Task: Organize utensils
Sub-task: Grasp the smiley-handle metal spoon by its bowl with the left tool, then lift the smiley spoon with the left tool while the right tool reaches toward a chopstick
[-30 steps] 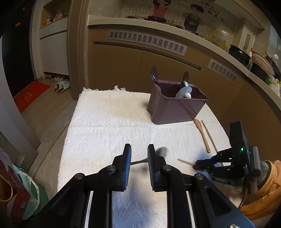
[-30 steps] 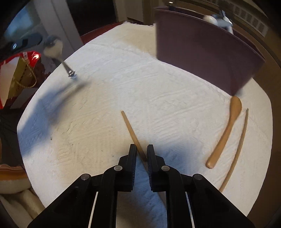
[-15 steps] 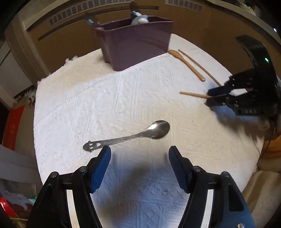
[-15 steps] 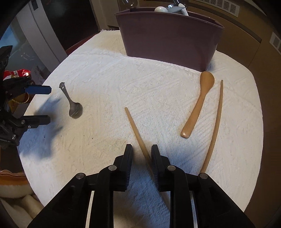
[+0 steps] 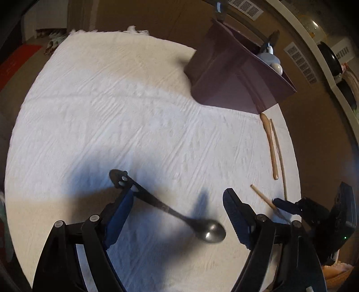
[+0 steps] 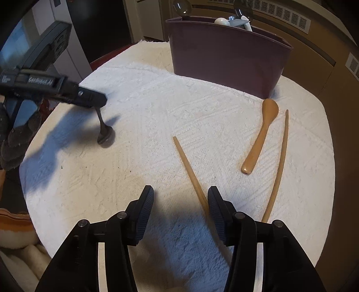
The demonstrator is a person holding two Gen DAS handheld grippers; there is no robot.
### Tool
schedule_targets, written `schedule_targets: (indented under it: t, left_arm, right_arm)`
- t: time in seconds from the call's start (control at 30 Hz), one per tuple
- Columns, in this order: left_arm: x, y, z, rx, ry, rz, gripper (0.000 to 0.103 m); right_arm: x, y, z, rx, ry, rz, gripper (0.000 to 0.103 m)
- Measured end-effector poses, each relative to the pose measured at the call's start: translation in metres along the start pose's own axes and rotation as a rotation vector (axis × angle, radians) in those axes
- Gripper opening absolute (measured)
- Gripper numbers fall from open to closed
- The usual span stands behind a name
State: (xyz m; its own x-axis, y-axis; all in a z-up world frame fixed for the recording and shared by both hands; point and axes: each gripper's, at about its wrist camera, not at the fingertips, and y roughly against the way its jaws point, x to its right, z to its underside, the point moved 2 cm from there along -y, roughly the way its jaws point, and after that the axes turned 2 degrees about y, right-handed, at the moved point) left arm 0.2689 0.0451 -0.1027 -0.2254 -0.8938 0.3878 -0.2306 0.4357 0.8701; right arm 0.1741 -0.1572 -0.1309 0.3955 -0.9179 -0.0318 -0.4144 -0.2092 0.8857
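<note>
A metal spoon (image 5: 170, 210) lies on the white cloth between the wide-open jaws of my left gripper (image 5: 177, 202); it also shows in the right wrist view (image 6: 104, 132). My right gripper (image 6: 180, 197) is open, with a wooden chopstick (image 6: 190, 170) lying on the cloth beside its right finger. A wooden spoon (image 6: 261, 134) and a second chopstick (image 6: 279, 166) lie to the right. The purple utensil bin (image 6: 226, 56) stands at the back and holds several utensils.
The white cloth covers the table (image 5: 112, 112), whose edges drop off on all sides. A brown cabinet wall (image 5: 157, 20) with vents runs behind the bin. My left gripper also shows at the left in the right wrist view (image 6: 67, 94).
My left gripper opened, let the metal spoon down on the cloth and now hovers low over it. My right gripper opened and let go of the chopstick.
</note>
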Motion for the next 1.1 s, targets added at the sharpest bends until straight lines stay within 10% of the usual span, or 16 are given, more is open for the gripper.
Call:
schedule_targets:
  t: [0.2,0.37,0.8,1.1]
  left_arm:
    - [0.066,-0.024,0.014,-0.04,-0.284,0.054,0.078]
    - [0.068,-0.007,0.046,0.003,-0.366,-0.157,0.075]
    - [0.054,-0.008,0.056,-0.032,-0.274,-0.23,0.027]
    - [0.063,0.017,0.072,0.06,-0.258,-0.183,0.025]
  right_arm:
    - [0.008,0.005,0.017,0.015,-0.015,0.02,0.057]
    - [0.018,0.008,0.03,0.045,-0.023,0.043,0.072]
    - [0.007,0.007,0.035,0.081,0.007,0.052,0.089]
    - [0.014,0.017,0.029,0.082,-0.003,0.067,0.071]
